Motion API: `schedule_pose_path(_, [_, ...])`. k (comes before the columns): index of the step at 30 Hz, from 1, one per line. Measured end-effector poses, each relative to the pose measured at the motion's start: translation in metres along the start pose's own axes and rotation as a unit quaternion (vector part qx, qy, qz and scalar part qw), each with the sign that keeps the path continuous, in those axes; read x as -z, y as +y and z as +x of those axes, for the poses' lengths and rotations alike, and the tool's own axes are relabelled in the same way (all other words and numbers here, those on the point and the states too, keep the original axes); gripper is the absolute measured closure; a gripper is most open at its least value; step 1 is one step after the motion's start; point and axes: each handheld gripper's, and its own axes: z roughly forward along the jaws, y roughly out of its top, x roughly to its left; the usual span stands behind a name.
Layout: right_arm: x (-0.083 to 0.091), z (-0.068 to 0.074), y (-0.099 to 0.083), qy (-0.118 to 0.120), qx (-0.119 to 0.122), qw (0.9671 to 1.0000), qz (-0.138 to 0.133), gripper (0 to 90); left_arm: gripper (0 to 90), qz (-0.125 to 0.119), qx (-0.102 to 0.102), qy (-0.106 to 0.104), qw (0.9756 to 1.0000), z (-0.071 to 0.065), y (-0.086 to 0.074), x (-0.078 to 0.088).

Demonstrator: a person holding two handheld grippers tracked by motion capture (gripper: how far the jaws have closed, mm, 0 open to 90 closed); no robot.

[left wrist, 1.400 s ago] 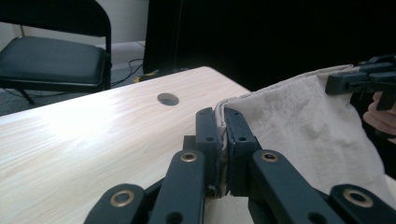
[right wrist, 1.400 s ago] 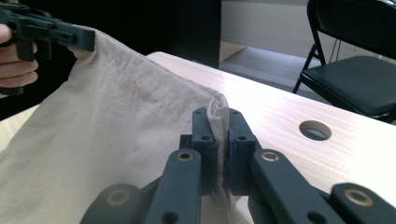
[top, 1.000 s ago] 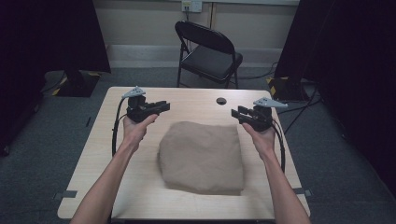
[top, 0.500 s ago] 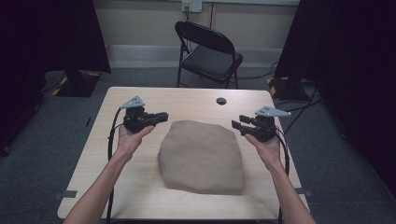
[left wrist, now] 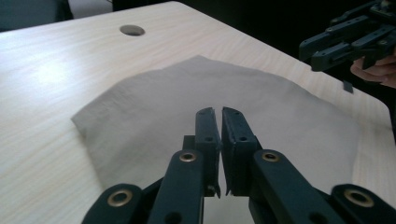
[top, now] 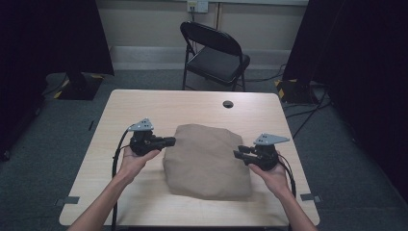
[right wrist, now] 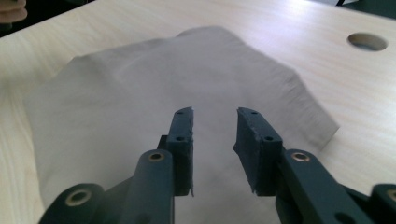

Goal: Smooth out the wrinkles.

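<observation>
A tan folded cloth [top: 207, 161] lies flat in the middle of the wooden table [top: 144, 106]. My left gripper [top: 169, 141] hovers at the cloth's left edge and points right across it. Its jaws have just been closing and now stand shut with nothing between them [left wrist: 216, 112], just above the cloth [left wrist: 187, 102]. My right gripper [top: 238, 154] is at the cloth's right edge and points left. Its jaws [right wrist: 215, 114] have just been closing but stay apart over the cloth [right wrist: 163, 79], holding nothing. The right gripper [left wrist: 310, 49] also appears far off in the left gripper view.
A round cable hole [top: 228, 104] sits in the tabletop beyond the cloth. A black folding chair [top: 216, 53] stands behind the table's far edge. Bare wood runs around the cloth on every side.
Both hands have come nearer along the table and lower, from beside the cloth's far corners to its two side edges. The left jaws have closed and the right jaws have narrowed.
</observation>
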Motion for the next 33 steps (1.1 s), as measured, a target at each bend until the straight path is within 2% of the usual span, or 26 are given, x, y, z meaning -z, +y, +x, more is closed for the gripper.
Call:
schedule_pose_path(3, [-0.004,0.001,-0.01,0.009,-0.003,0.9999,0.011,71.2,85.9,0.018,0.005,0.001,0.9998,-0.004,-0.013,-0.009])
schedule_pose_path(5, [-0.012,0.0,-0.019,0.018,-0.008,0.9994,0.028,74.5,87.0,0.045,0.013,-0.009,0.9989,-0.006,-0.025,-0.023])
schedule_pose_path(7, [-0.02,0.001,-0.023,0.016,0.001,0.9988,0.045,75.6,87.1,0.068,0.004,-0.007,0.9977,-0.008,-0.03,-0.035])
schedule_pose_path(9, [-0.024,0.002,-0.022,0.014,0.003,0.9991,0.041,76.1,86.7,0.081,0.004,-0.013,0.9966,-0.009,-0.034,-0.043])
schedule_pose_path(11, [-0.026,0.001,-0.021,0.015,0.001,0.9993,0.035,76.4,86.5,0.095,0.0,-0.007,0.9955,-0.009,-0.038,-0.048])
schedule_pose_path(14, [-0.033,-0.005,-0.027,0.004,-0.003,0.9987,0.051,75.9,86.1,0.122,-0.006,0.006,0.9925,-0.008,-0.047,-0.053])
schedule_pose_path(15, [-0.035,-0.007,-0.028,0.002,-0.005,0.9984,0.056,75.8,86.1,0.141,-0.018,0.023,0.9896,-0.01,-0.052,-0.055])
schedule_pose_path(17, [-0.037,-0.011,-0.031,-0.004,-0.008,0.9976,0.069,76.0,86.4,0.139,-0.013,0.022,0.99,-0.011,-0.057,-0.055])
schedule_pose_path(21, [-0.034,-0.014,-0.032,-0.011,-0.014,0.9978,0.064,76.7,87.0,0.138,-0.005,0.02,0.9902,-0.01,-0.06,-0.051])
schedule_pose_path(23, [-0.036,-0.016,-0.037,-0.016,-0.014,0.997,0.075,76.8,87.0,0.141,-0.004,0.02,0.9898,-0.012,-0.061,-0.048])
schedule_pose_path(25, [-0.037,-0.017,-0.04,-0.016,-0.013,0.9964,0.083,77.4,87.0,0.144,-0.009,0.018,0.9894,-0.013,-0.063,-0.044])
schedule_pose_path(28, [-0.039,-0.018,-0.043,-0.014,-0.018,0.996,0.086,77.7,87.0,0.147,-0.001,0.017,0.989,-0.015,-0.067,-0.038])
schedule_pose_path(31, [-0.044,-0.015,-0.044,-0.012,-0.012,0.9952,0.096,78.4,86.4,0.158,-0.001,0.016,0.9874,-0.019,-0.067,-0.033])
schedule_pose_path(33, [-0.048,-0.012,-0.045,-0.013,-0.006,0.9947,0.101,78.5,83.5,0.154,-0.004,0.016,0.9879,-0.018,-0.066,-0.031])
